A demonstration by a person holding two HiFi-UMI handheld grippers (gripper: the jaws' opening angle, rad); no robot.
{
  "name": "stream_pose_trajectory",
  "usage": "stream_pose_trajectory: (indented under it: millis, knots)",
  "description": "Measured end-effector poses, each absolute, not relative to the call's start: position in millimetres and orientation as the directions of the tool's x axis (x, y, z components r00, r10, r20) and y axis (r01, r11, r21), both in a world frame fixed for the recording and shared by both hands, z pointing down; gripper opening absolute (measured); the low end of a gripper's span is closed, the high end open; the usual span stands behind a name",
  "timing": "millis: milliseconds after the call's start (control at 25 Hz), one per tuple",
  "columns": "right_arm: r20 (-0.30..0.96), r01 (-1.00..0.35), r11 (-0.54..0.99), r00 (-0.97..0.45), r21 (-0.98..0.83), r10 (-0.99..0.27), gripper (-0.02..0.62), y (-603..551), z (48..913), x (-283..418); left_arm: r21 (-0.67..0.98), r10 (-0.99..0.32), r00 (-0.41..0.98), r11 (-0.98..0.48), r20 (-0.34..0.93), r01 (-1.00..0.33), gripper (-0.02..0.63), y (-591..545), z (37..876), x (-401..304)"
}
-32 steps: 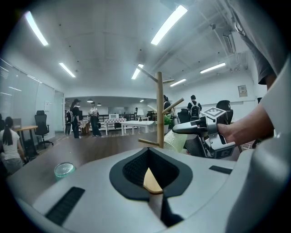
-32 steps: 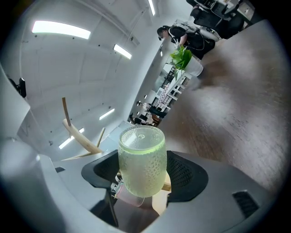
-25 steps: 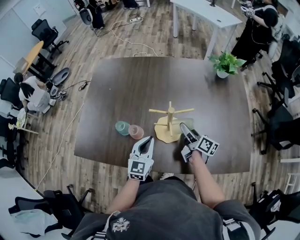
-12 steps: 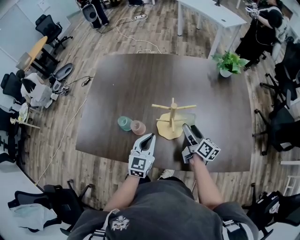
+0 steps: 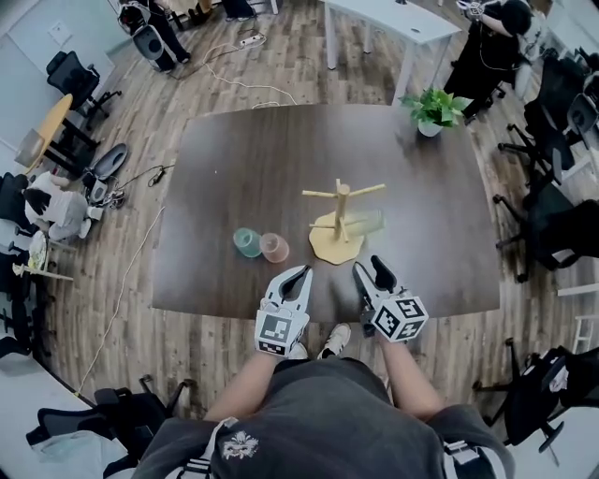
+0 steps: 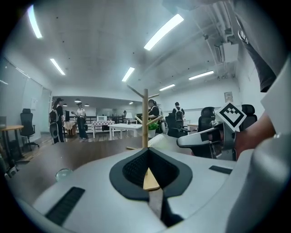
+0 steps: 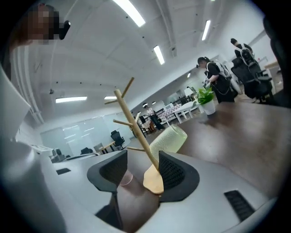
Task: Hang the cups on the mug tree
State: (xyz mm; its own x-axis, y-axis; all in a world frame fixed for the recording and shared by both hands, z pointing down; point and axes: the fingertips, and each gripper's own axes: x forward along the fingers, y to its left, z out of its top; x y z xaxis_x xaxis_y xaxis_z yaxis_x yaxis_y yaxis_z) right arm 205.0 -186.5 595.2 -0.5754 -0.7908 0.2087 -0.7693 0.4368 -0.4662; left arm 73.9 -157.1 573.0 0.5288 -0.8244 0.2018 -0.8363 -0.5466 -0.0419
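The wooden mug tree (image 5: 340, 217) stands on its flat base near the table's front. A pale green cup (image 5: 367, 223) hangs sideways on a right-hand peg; it also shows in the right gripper view (image 7: 169, 138). A teal cup (image 5: 246, 242) and a pink cup (image 5: 274, 248) stand to the left of the tree. My right gripper (image 5: 372, 273) is at the front edge, short of the base. Its jaws have just been closing and stand open with nothing between them (image 7: 143, 175). My left gripper (image 5: 298, 277) is shut and empty, in front of the pink cup.
A potted plant (image 5: 432, 110) stands at the dark table's (image 5: 262, 159) far right corner. Office chairs (image 5: 547, 220) ring the table, and a white table (image 5: 393, 23) and people stand beyond it. The front edge runs just under both grippers.
My right gripper has drawn back from the tree towards me, rolled, and narrowed its jaws, while the green cup stays on the peg. The left gripper has shifted slightly.
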Motion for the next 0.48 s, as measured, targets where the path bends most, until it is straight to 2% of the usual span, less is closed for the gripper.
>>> stream_pose_trajectory:
  millis: [120,280,320,480]
  knots:
    - [0.212,-0.785,0.499,-0.593,-0.368,-0.777,0.208,-165.5,580.0,183.2,-0.025,-0.814,0.559,-0.569,0.16,-0.822,0.008,-144.6,560.9,65.4]
    - [0.205,-0.824,0.517,-0.561,-0.232,-0.802,0.062,-143.9,562.3,165.7,-0.013,-0.808,0.57,-0.578,0.146,-0.816,0.008,-126.1,550.0,50.3]
    - [0.198,-0.832,0.517,-0.551,-0.201,-0.811,0.043,-139.3,556.9,161.5,-0.009,-0.811,0.566,-0.573,0.147,-0.819,0.008,-122.5,546.5,45.4]
    - [0.167,-0.855,0.514,-0.517,-0.063,-0.84,0.026,-122.8,532.6,141.9,-0.008,-0.808,0.577,-0.582,0.122,-0.813,0.008,-108.3,535.6,30.9]
